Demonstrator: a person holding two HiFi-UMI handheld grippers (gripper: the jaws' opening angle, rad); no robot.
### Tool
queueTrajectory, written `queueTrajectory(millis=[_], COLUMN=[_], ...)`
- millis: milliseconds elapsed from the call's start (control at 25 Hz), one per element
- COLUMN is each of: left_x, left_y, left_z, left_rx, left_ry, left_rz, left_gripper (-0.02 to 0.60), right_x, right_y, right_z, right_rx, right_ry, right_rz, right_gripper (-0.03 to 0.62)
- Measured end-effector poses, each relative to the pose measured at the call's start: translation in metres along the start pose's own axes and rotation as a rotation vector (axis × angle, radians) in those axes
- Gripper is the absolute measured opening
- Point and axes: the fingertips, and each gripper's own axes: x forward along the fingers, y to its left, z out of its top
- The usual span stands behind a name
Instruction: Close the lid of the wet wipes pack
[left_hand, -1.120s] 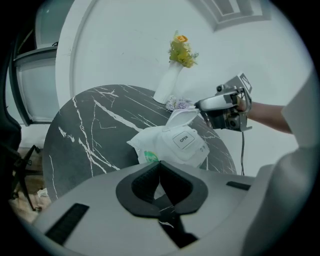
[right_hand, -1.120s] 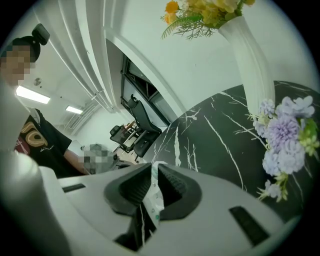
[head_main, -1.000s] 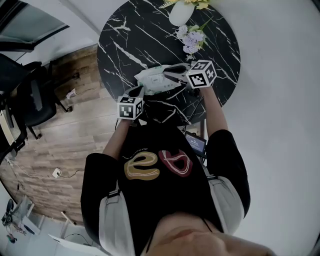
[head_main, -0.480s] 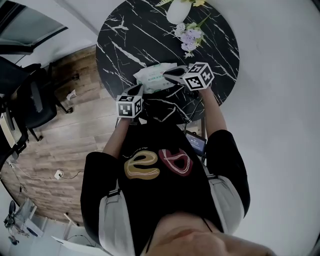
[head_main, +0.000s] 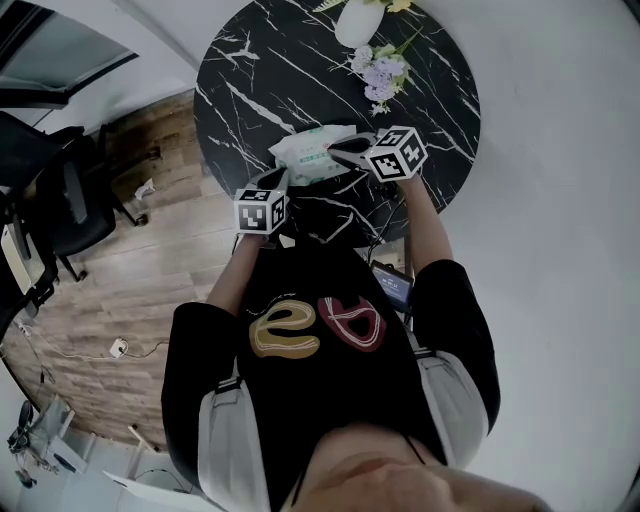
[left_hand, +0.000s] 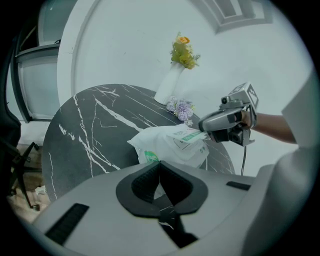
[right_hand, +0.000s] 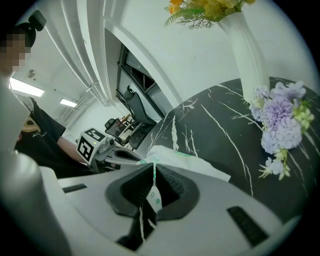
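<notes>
Pinching the near edge of the wet wipes pack (left_hand: 167, 146), the left gripper (left_hand: 159, 167) is keeping its jaws pressed together on the white film, anchoring the pack on the black marble table (head_main: 250, 80) close to the person's side. On top of the pack, the lid flap (left_hand: 189, 136) is sitting slightly raised, not yet flat over the opening. The right gripper (right_hand: 152, 172) is clamping that flap edge-on between its closed jaws. Over the last second it has been drifting a little leftward, toward the pack's middle, then nearly settling. That suggests the flap is being laid back, with pressing down still to come. Purple flowers (right_hand: 277, 117) and a white vase (left_hand: 167, 87) are standing well apart, farther back.
</notes>
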Motion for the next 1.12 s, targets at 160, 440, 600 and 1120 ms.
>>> queueTrajectory(millis=[160, 440, 600, 1120], left_x=[0.000, 0.001, 0.000, -0.004], left_y=[0.001, 0.001, 0.001, -0.004], left_z=[0.001, 0.000, 0.001, 0.001], left_rx=[-0.001, -0.004, -0.006, 0.013], left_ry=[-0.001, -0.002, -0.001, -0.029], left_rz=[0.000, 0.001, -0.001, 0.000], left_gripper=[0.018, 0.018, 0.018, 0.018], right_x=[0.001, 0.003, 0.006, 0.019], right_y=[0.000, 0.002, 0.005, 0.013], right_z=[-0.003, -0.010, -0.013, -0.022], right_rx=[0.012, 0.013, 0.019, -0.005], right_ry=[-0.002, 0.005, 0.005, 0.005], right_rz=[-0.004, -0.004, -0.003, -0.073], right_gripper=[0.025, 0.025, 0.025, 0.020])
